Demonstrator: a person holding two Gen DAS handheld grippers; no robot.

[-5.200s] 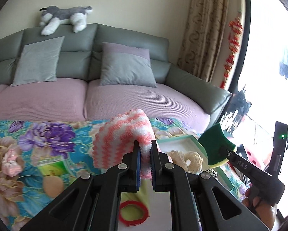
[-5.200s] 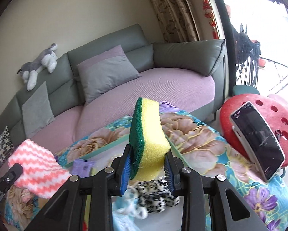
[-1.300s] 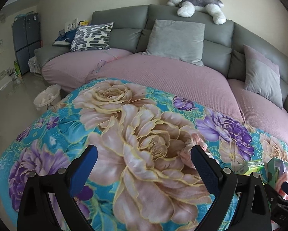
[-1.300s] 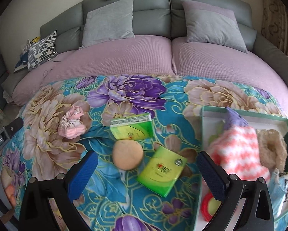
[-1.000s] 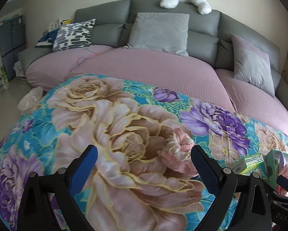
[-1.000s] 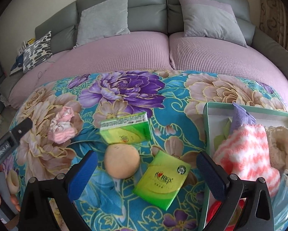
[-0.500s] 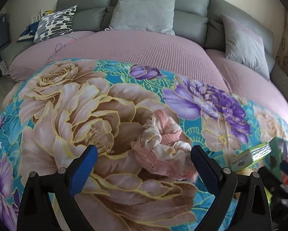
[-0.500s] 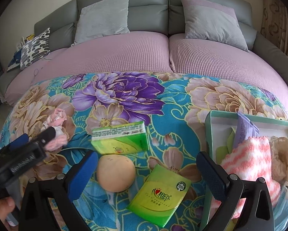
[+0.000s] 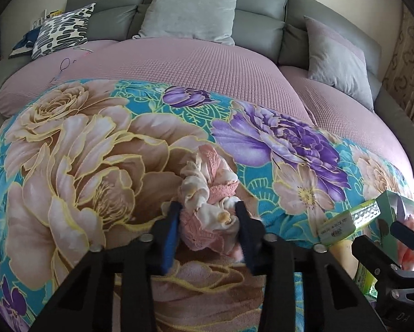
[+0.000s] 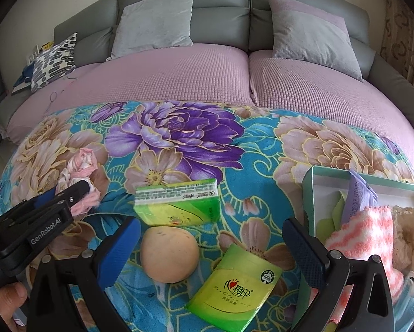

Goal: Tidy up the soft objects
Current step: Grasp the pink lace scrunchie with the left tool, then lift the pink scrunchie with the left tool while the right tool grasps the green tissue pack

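Observation:
A pink and cream cloth bundle (image 9: 209, 207) lies on the floral tablecloth (image 9: 96, 166). My left gripper (image 9: 208, 229) is closed around it, both blue pads touching its sides; the bundle also shows in the right wrist view (image 10: 79, 174) with the left gripper (image 10: 68, 193) on it. My right gripper (image 10: 209, 249) is open and empty above a beige round sponge (image 10: 169, 253) and two green tissue packs (image 10: 176, 204) (image 10: 234, 282). A green-rimmed box (image 10: 307, 193) at the right holds a pink striped cloth (image 10: 364, 235), a cream scrunchie (image 10: 408, 238) and a purple packet (image 10: 359, 196).
A grey sofa with a mauve seat cover (image 10: 207, 77) and cushions (image 10: 157, 19) stands behind the table. A patterned pillow (image 9: 63, 33) lies at its left end. The right gripper's side (image 9: 400, 262) shows at the lower right of the left wrist view.
My left gripper moved forward onto the pink bundle and its jaws closed from wide open onto it. My right gripper stayed open and drifted slightly closer to the beige sponge.

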